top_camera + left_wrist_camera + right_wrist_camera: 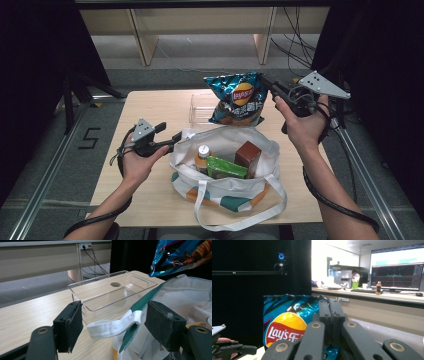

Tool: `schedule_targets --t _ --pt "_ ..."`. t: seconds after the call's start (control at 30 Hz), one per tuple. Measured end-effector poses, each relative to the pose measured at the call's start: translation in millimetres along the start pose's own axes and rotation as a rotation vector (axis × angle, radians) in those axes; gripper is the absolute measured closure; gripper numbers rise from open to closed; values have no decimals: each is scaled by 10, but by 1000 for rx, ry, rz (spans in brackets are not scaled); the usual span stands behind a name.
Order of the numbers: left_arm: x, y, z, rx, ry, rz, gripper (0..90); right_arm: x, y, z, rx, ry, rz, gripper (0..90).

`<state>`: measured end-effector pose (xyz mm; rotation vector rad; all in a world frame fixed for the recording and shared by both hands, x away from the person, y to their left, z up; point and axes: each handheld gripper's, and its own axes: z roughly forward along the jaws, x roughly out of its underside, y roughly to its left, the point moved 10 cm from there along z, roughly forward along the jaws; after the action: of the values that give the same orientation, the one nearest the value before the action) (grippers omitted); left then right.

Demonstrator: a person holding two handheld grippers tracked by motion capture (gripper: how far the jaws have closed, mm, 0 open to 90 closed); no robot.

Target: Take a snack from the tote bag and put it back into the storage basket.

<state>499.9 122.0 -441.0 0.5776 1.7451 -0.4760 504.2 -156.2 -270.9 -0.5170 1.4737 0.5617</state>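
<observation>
A blue Lay's chip bag (pixel 236 98) hangs above the table's far side, over the bag's rear rim, with my right gripper (pixel 266 82) shut on its top corner; in the right gripper view the chip bag (pixel 287 322) shows behind the closed jaws of the gripper (pixel 331 306). A white tote bag (pixel 226 170) with teal and orange panels stands open mid-table, holding a bottle (pixel 202 156), a green carton (pixel 226 168) and a brown box (pixel 248 157). My left gripper (pixel 176 136) is open at the tote's left rim, its strap (pixel 113 326) lying between the pads.
A clear plastic tray (pixel 200 107) lies on the wooden table (pixel 140 150) behind the tote; the tray (pixel 112 291) appears empty in the left gripper view. Cables and shelf legs stand on the floor beyond the table.
</observation>
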Motion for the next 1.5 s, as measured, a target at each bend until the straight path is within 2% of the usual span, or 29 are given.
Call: schedule_targets --t 0.1,0.17,0.23,0.5,0.57,0.63,0.67,0.77,1.13,1.17,1.23,1.5 --pt "-1 -3 1 2 0 2 289 -8 -12 26 5 -15 10 900" --pt "-6 -3 4 1 -3 -1 289 7 -23 34 3 -1 12 900" --pt "-6 -3 2 0 -3 -4 289 -4 -39 52 8 -14 6 900" --pt "-5 0 -1 -3 -1 -6 289 19 -52 84 10 3 11 900" --pt "-4 8 -3 -4 0 -2 288 26 -47 95 15 5 28 900" --pt "-4 11 -2 -4 0 -4 288 27 -60 102 10 12 12 900" --pt "-4 11 -2 -4 0 -4 288 16 -66 115 9 -3 5 900" --pt "-11 11 0 -2 -6 -2 288 16 -86 123 21 -4 17 900" --pt "-8 13 -1 -3 -4 0 288 31 -102 174 21 11 7 900" --pt "-6 12 -1 -2 -3 0 287 36 -98 179 25 13 21 900" --pt "-2 16 2 -1 -1 7 287 29 -104 196 24 4 8 900" --pt "-2 20 3 -3 0 5 286 46 -89 251 21 11 20 900"
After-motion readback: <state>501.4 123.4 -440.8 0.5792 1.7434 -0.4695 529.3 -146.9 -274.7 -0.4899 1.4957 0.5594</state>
